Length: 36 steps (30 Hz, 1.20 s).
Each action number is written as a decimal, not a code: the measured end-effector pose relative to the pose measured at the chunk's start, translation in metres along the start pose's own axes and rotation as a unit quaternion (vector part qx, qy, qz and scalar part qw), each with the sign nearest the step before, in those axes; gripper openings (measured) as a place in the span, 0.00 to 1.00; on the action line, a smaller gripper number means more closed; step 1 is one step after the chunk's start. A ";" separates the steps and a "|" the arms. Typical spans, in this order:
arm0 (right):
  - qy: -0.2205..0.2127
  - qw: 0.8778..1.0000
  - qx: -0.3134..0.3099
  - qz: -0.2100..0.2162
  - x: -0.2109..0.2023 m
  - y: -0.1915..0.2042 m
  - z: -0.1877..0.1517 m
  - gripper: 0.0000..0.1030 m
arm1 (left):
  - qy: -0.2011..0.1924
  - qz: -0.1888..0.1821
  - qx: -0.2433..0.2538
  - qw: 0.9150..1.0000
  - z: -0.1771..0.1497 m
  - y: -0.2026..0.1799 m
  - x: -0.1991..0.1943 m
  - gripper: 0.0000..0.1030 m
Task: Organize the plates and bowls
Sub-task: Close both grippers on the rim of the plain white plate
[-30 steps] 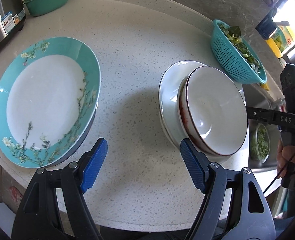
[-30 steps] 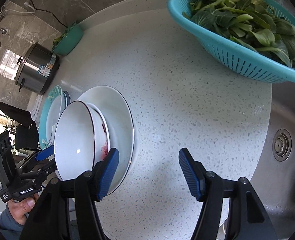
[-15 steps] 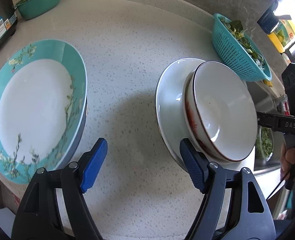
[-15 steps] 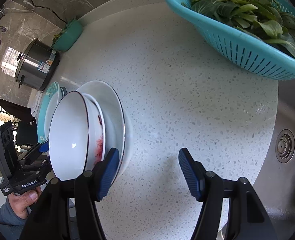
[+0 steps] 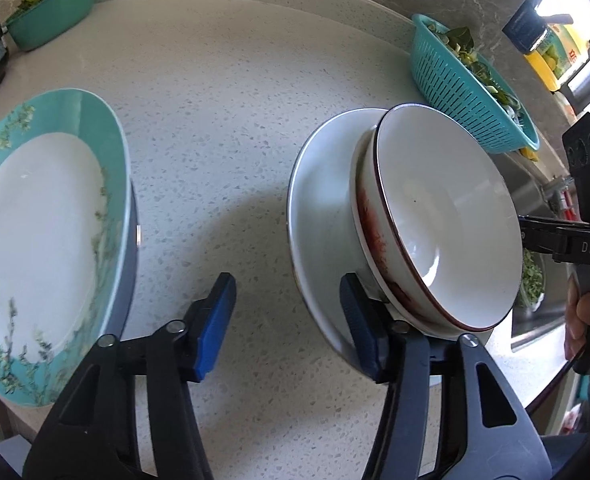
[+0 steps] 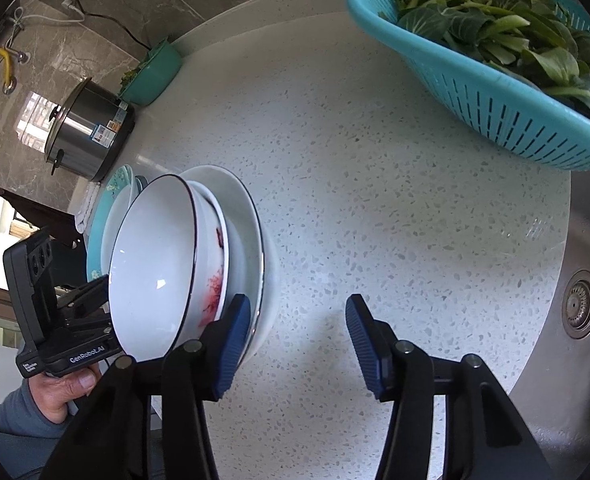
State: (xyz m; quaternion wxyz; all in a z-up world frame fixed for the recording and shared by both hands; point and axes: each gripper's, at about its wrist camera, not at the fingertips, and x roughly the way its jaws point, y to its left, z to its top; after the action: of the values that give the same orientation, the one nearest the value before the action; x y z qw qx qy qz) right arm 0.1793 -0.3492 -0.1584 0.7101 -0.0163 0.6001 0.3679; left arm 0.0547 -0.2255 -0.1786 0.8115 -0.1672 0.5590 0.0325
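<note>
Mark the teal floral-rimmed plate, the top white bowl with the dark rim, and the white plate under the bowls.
teal floral-rimmed plate [image 5: 35, 232]: left wrist view, white centre.
top white bowl with the dark rim [image 5: 447, 216]: left wrist view, inner wall.
white plate under the bowls [image 5: 323, 200]: left wrist view, bare face left of the bowls.

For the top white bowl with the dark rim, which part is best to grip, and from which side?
Grip the thin dark rim of the top white bowl at its near edge, coming from above, one pad inside and one outside. It sits nested in a red-patterned bowl on a white plate, so its wall is mostly hidden and only the rim stands free. This is a judgement.
</note>
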 end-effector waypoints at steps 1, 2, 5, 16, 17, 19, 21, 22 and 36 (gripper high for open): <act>0.002 1.000 0.012 0.009 0.001 -0.002 0.000 0.48 | 0.002 -0.002 0.000 1.000 0.001 -0.001 0.002 0.46; 0.002 1.000 0.023 0.018 0.002 -0.004 -0.002 0.47 | 0.003 -0.003 0.000 1.000 0.002 -0.002 0.004 0.44; 0.009 1.000 0.024 0.018 0.005 -0.004 -0.003 0.47 | 0.007 -0.009 -0.003 1.000 0.005 -0.006 0.011 0.43; 0.013 1.000 -0.010 -0.009 0.025 0.010 -0.003 0.46 | 0.000 0.002 -0.004 1.000 0.008 -0.010 0.018 0.41; 0.011 1.000 -0.017 -0.016 0.026 0.013 -0.002 0.46 | 0.000 0.001 -0.003 1.000 0.009 -0.011 0.019 0.41; 0.008 0.999 -0.022 -0.023 0.026 0.014 -0.001 0.46 | -0.001 0.001 -0.001 1.000 0.007 -0.011 0.018 0.41; 0.007 0.999 -0.029 -0.030 0.027 0.016 0.000 0.46 | 0.000 0.003 0.003 1.000 0.008 -0.012 0.019 0.41; 0.007 0.999 -0.034 -0.036 0.028 0.018 0.000 0.45 | 0.000 0.003 0.004 1.000 0.009 -0.013 0.019 0.41; 0.002 0.999 -0.034 -0.032 0.036 0.026 0.000 0.22 | 0.002 -0.019 0.003 1.000 0.014 -0.017 0.023 0.19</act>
State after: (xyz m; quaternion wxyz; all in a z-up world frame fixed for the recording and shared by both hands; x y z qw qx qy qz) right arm 0.1653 -0.3126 -0.1789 0.7194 -0.0604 0.5875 0.3655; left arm 0.0796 -0.2404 -0.1914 0.8112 -0.1754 0.5576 0.0147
